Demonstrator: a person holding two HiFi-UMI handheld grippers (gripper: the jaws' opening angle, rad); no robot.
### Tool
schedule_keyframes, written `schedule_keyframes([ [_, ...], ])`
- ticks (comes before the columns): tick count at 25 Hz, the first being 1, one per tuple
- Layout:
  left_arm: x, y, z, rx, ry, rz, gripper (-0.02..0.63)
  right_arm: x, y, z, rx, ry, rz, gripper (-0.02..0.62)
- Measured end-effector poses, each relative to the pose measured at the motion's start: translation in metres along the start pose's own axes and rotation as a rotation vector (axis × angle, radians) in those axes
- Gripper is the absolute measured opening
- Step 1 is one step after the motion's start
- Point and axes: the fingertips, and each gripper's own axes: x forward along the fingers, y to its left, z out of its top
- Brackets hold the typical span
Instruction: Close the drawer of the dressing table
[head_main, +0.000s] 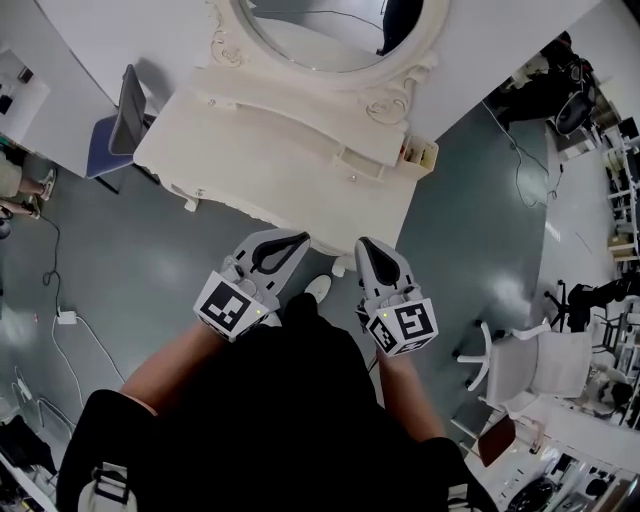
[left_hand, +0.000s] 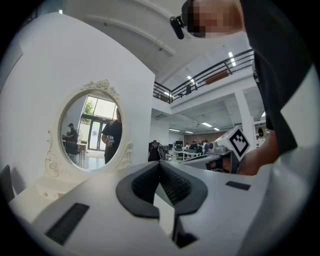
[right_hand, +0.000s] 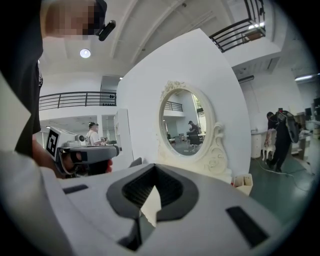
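Note:
The white dressing table (head_main: 250, 140) with its oval mirror (head_main: 320, 30) stands just ahead of me in the head view. Its top hides the drawer front, so I cannot tell how the drawer stands. My left gripper (head_main: 288, 240) is shut and empty, its tips just short of the table's near edge. Beside it, my right gripper (head_main: 368, 248) is also shut and empty, at the same edge. In the left gripper view the left gripper (left_hand: 160, 164) points level toward the mirror (left_hand: 90, 132). The right gripper (right_hand: 154, 169) faces the mirror (right_hand: 185, 125) too.
A blue-grey chair (head_main: 118, 125) stands left of the table and a white chair (head_main: 535, 365) at the right. A small open box (head_main: 420, 153) sits at the table's right end. Cables and a plug (head_main: 66, 318) lie on the floor at left. People stand in the background.

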Motion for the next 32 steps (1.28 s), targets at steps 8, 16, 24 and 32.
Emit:
schedule_keyframes([
  [8, 0.059, 0.034, 0.006, 0.016, 0.023, 0.009, -0.005, 0.036, -0.053, 0.022, -0.009, -0.021, 0.021, 0.002],
  [16, 0.127, 0.048, 0.006, 0.038, 0.051, -0.005, -0.005, 0.048, -0.118, 0.03, 0.017, -0.03, 0.012, 0.002],
  [24, 0.172, 0.063, 0.004, 0.05, 0.06, 0.019, -0.005, 0.058, -0.162, 0.033, 0.035, -0.041, 0.019, 0.002],
  [32, 0.188, 0.087, 0.006, 0.063, 0.078, 0.039, -0.005, 0.072, -0.172, 0.035, 0.076, -0.061, 0.043, 0.002],
])
